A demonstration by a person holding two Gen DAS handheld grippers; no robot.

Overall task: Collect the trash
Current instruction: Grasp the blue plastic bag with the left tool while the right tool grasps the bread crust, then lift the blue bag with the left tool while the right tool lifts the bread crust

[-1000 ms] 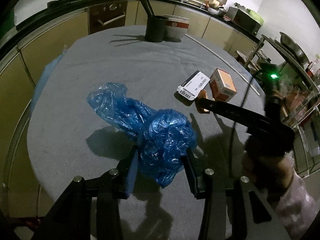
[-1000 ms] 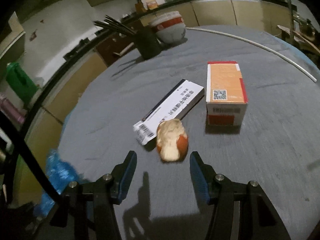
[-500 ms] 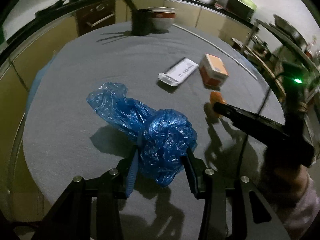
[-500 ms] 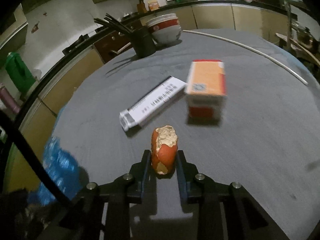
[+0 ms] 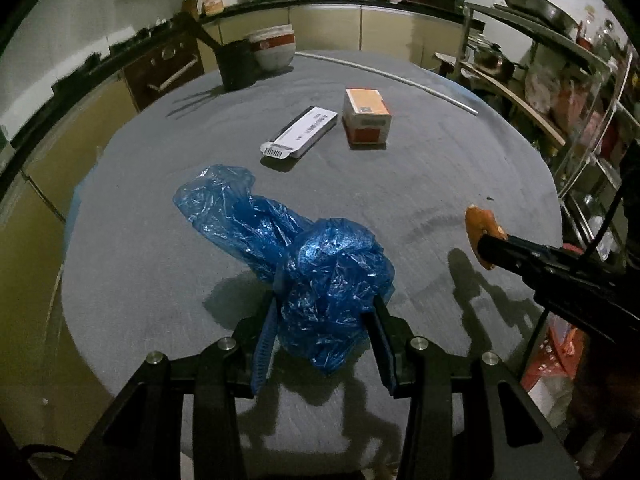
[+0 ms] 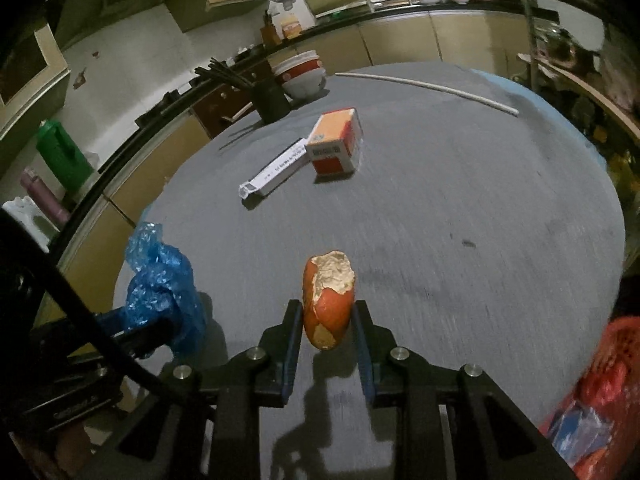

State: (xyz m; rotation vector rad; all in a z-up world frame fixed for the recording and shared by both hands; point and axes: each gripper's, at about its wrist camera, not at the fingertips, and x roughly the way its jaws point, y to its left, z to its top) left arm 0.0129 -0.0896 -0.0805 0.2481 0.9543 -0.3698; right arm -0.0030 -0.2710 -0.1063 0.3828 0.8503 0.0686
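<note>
On my far left, off the bench edge, a green jug [image 6: 60, 152] stands by the wall. My left gripper [image 5: 324, 344] has its jaws clamped on a crumpled blue plastic bag [image 5: 320, 280]; the bulk of the bag bulges between my blue pads, and a looser tail of it trails away up and to the left over the grey bench [image 5: 440, 168]. A dark shadow lies on the bench beneath the bag.

Farther back, near the bench's far edge, a black utensil holder [image 5: 238, 68] stands with dark sticks poking out, and a stack of white bowls with a red band [image 5: 274, 50] sits just beside it on the right. Toward the middle of the bench lies a long flat white carton with a barcode [image 5: 300, 132], and just to its right an orange and white box [image 5: 366, 118]; from the right wrist view the two look to be touching at a corner, though I cannot be sure. A thin white rod [image 5: 388, 76] lies along the far right rim.

My right gripper [image 6: 328, 328] has its jaws closed tight on a piece of orange peel [image 6: 328, 300], pale pith facing up and outward, held upright above the bench. At the lower right edge, something red and mesh-like [image 6: 600, 380] shows, too blurred to identify.
</note>
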